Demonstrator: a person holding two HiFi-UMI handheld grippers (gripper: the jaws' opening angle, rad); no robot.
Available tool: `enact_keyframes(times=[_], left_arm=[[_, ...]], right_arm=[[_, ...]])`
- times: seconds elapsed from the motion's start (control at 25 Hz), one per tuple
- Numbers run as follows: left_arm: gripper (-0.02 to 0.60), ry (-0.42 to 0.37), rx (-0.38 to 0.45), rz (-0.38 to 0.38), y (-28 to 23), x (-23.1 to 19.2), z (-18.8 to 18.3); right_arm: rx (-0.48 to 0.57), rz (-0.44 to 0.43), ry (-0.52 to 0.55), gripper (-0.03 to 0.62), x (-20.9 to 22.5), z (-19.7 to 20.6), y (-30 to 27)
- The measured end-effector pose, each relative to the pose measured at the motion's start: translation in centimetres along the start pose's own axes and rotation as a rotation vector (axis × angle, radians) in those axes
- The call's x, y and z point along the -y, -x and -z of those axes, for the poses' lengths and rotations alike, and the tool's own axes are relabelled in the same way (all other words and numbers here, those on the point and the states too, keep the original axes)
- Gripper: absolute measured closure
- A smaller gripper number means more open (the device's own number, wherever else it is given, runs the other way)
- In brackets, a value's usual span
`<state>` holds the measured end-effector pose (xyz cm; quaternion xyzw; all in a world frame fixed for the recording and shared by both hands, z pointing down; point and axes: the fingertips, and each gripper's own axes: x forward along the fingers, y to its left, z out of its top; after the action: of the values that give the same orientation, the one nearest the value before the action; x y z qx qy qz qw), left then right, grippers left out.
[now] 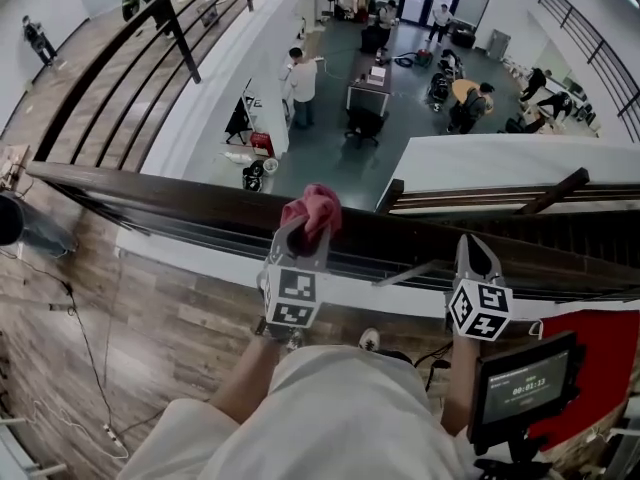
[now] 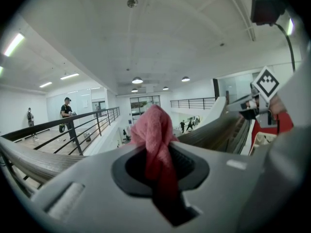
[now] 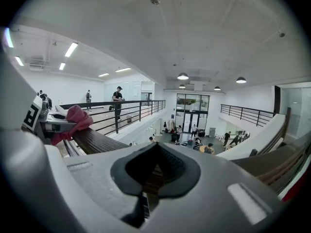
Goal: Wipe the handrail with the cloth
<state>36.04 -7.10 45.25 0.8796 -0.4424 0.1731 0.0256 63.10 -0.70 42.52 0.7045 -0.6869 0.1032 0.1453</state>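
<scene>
A dark wooden handrail [image 1: 150, 193] runs across the head view from left to right, at the edge of a balcony. My left gripper [image 1: 303, 234] is shut on a bunched pink cloth [image 1: 312, 211], which sits over the top of the rail near its middle. In the left gripper view the cloth [image 2: 154, 130] sticks up between the jaws, with the handrail [image 2: 29, 157] running off to the left. My right gripper [image 1: 476, 253] is to the right of it, just short of the rail, shut with nothing in it. The right gripper view shows the cloth [image 3: 73, 118] at the left on the handrail [image 3: 97, 140].
Beyond the rail is a deep drop to a lower hall with people and desks. A stair rail [image 1: 480, 198] slopes away at the right. A small screen [image 1: 525, 388] and a red sheet [image 1: 605, 358] are at my lower right. Cables [image 1: 80, 348] lie on the wooden floor.
</scene>
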Motion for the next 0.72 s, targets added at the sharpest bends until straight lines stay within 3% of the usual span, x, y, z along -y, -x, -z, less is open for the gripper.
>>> enact_keyframes(times=[0.4, 0.72], left_arm=[[0.500, -0.049, -0.039, 0.136, -2.9, 8.7, -1.4], [0.500, -0.031, -0.030, 0.136, -4.5, 13.7, -2.7]], right_arm=[[0.019, -0.135, 0.033, 0.591, -1.4, 0.0, -0.3], [0.041, -0.224, 0.061, 0.591, -1.0, -0.5, 0.0]])
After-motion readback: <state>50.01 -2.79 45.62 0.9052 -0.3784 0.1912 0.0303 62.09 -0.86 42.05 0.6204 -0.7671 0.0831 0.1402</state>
